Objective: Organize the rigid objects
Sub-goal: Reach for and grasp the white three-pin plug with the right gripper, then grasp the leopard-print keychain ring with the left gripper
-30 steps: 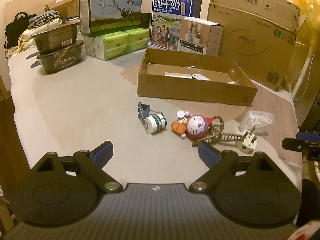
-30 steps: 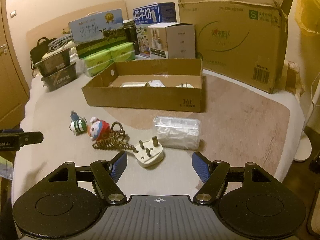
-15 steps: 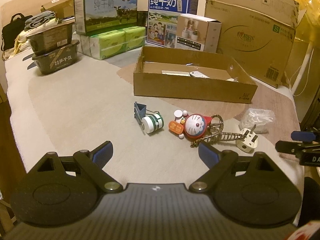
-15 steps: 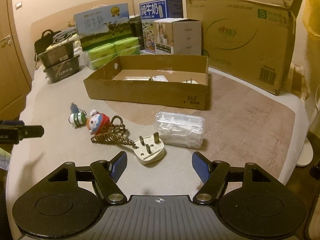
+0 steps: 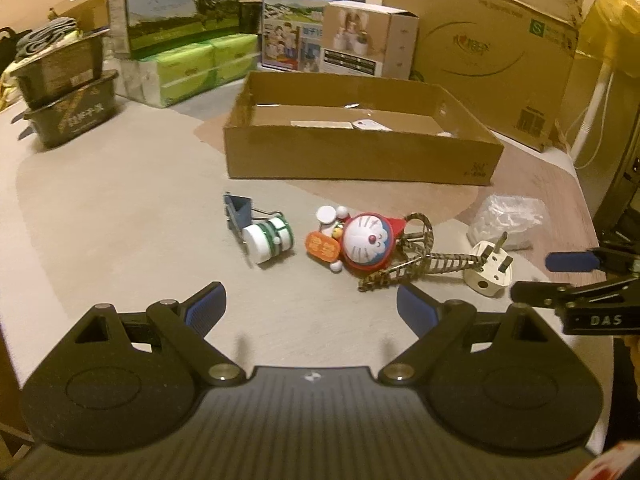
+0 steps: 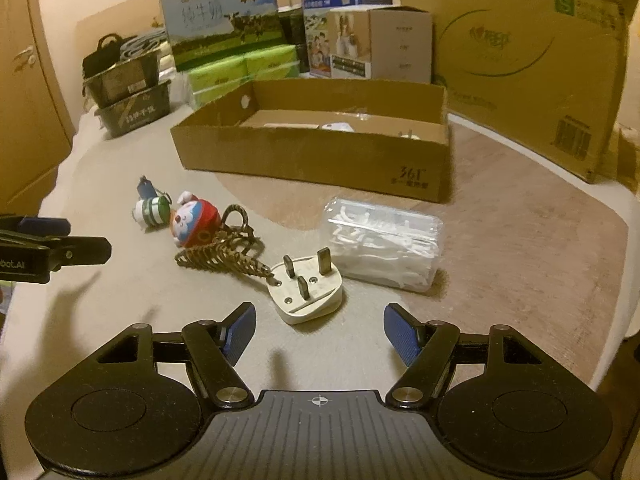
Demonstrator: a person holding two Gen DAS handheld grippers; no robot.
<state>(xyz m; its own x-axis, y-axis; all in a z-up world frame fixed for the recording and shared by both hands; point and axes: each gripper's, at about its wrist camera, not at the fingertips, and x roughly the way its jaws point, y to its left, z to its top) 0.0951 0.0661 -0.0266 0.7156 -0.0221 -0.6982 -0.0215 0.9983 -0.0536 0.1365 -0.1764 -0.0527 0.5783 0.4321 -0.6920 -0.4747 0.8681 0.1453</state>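
Two grippers hang over a cloth-covered surface [image 5: 120,208], each with its jaws apart and nothing between them; the left gripper [image 5: 310,304] points at a small green-and-white striped roll [image 5: 270,238] clipped to a blue binder clip [image 5: 238,212], and the right gripper [image 6: 318,330] sits just short of a white three-pin plug [image 6: 306,288] lying pins-up. Beside the roll lies a round cartoon-cat toy [image 5: 366,240] in red, white and blue, with an orange tag at its side; a braided brown cord [image 6: 224,258] runs from the toy to the plug, touching both. A clear packet of white floss picks [image 6: 384,248] rests just beside the plug, on the far right of the row. Behind this row stands an open shallow cardboard box [image 5: 360,156], with a few flat white things on its floor, too small to tell; all the loose items lie outside it, near its front wall. Milk cartons [image 5: 316,12] and a large carton [image 6: 516,52] stand further back.
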